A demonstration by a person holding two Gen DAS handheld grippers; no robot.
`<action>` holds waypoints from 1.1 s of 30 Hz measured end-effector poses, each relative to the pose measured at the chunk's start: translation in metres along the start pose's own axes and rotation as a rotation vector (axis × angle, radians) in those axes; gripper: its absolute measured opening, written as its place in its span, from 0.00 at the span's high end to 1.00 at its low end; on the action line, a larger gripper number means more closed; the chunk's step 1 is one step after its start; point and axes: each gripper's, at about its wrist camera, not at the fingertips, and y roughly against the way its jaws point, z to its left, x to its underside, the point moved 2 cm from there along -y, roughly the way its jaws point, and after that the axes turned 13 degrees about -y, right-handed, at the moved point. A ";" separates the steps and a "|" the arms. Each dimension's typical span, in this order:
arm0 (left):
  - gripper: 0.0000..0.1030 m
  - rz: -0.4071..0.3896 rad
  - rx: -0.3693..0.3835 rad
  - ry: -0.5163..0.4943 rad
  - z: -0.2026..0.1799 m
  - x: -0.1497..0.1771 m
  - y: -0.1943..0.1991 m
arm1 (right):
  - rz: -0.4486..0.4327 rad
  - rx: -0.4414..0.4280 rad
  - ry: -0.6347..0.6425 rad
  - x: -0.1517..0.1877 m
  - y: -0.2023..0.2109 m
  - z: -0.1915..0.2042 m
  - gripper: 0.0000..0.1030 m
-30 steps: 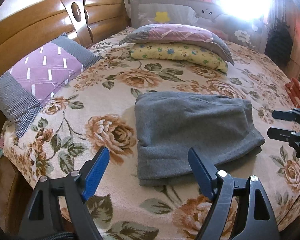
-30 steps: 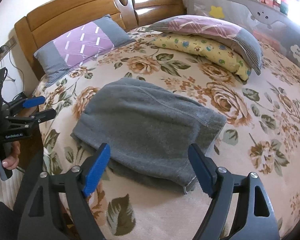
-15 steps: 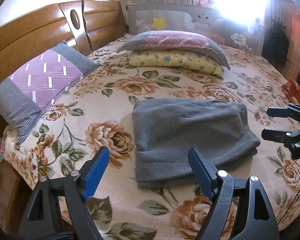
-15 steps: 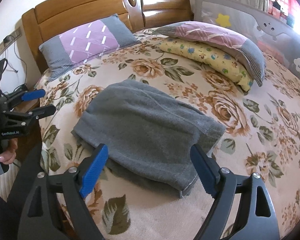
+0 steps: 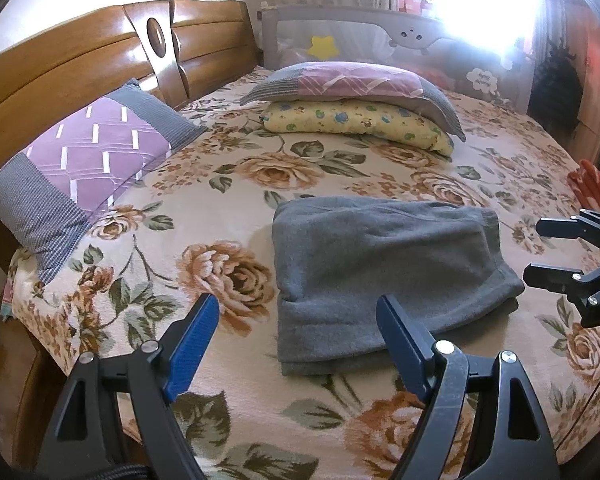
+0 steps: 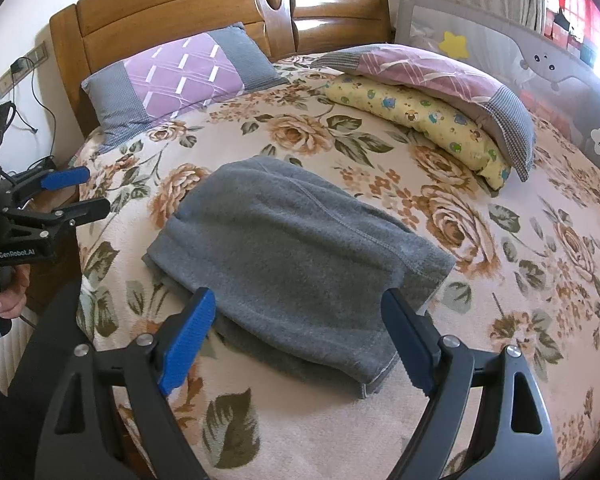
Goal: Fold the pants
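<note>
The grey pants [image 5: 380, 264] lie folded into a thick rectangle on the floral bedspread [image 5: 228, 184], near the bed's front edge. My left gripper [image 5: 298, 308] hovers just short of their left end, open, with nothing between its blue pads. In the right wrist view the pants [image 6: 296, 248] fill the middle. My right gripper [image 6: 298, 300] stands open over their near edge without pressing on the cloth. Each gripper shows in the other's view: the right gripper [image 5: 536, 252] beside the pants' right end, the left gripper [image 6: 94, 191] off the bed's corner, held by a hand [image 6: 8, 296].
A purple and grey pillow [image 5: 84, 168] leans on the wooden headboard [image 5: 100, 68]. A second pillow [image 5: 352, 84] tops a yellow one [image 5: 356, 122] further back. A grey bed rail [image 5: 380, 36] closes the far side. Cables hang from a wall socket [image 6: 24, 66].
The right wrist view has tilted slightly. The pants lie as before and both grippers have stayed open beside them.
</note>
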 end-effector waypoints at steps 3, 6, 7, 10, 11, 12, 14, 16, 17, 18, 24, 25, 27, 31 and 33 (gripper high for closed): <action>0.21 -0.007 -0.005 -0.003 0.001 0.000 0.000 | 0.001 0.000 0.000 0.000 0.000 0.000 0.17; 0.21 -0.022 -0.007 -0.011 0.000 0.000 0.001 | 0.011 0.010 0.001 0.002 -0.003 0.000 0.17; 0.21 -0.034 -0.012 -0.015 0.000 0.000 0.002 | 0.013 0.012 0.004 0.003 -0.004 0.000 0.17; 0.21 -0.040 -0.018 -0.024 -0.001 0.000 0.001 | 0.019 0.012 0.013 0.005 -0.007 0.001 0.17; 0.21 -0.043 -0.020 -0.028 -0.001 0.000 0.001 | 0.021 0.013 0.015 0.005 -0.008 0.000 0.17; 0.21 -0.047 -0.024 -0.032 -0.001 0.000 0.001 | 0.023 0.014 0.016 0.006 -0.009 0.000 0.17; 0.21 -0.053 -0.028 -0.036 -0.001 0.001 0.001 | 0.028 0.018 0.016 0.006 -0.010 0.000 0.17; 0.21 -0.047 -0.014 -0.028 -0.002 0.002 0.000 | 0.035 0.016 0.016 0.006 -0.012 0.000 0.17; 0.21 -0.047 -0.008 -0.025 -0.001 0.002 0.000 | 0.037 0.015 0.017 0.007 -0.012 0.000 0.17; 0.21 -0.046 -0.008 -0.027 -0.001 0.002 -0.001 | 0.039 0.016 0.017 0.006 -0.013 0.000 0.17; 0.21 -0.041 -0.012 -0.028 0.002 0.002 -0.007 | 0.049 0.022 0.020 0.006 -0.017 0.001 0.17; 0.21 -0.041 -0.012 -0.028 0.003 0.002 -0.008 | 0.050 0.023 0.019 0.006 -0.017 0.000 0.17; 0.21 -0.040 -0.010 -0.026 0.004 0.002 -0.009 | 0.051 0.022 0.017 0.006 -0.018 0.000 0.17; 0.21 -0.030 -0.009 -0.016 0.007 0.002 -0.013 | 0.052 0.022 0.017 0.006 -0.020 -0.001 0.17; 0.21 -0.028 -0.014 -0.017 0.007 0.002 -0.015 | 0.055 0.024 0.018 0.006 -0.021 0.000 0.17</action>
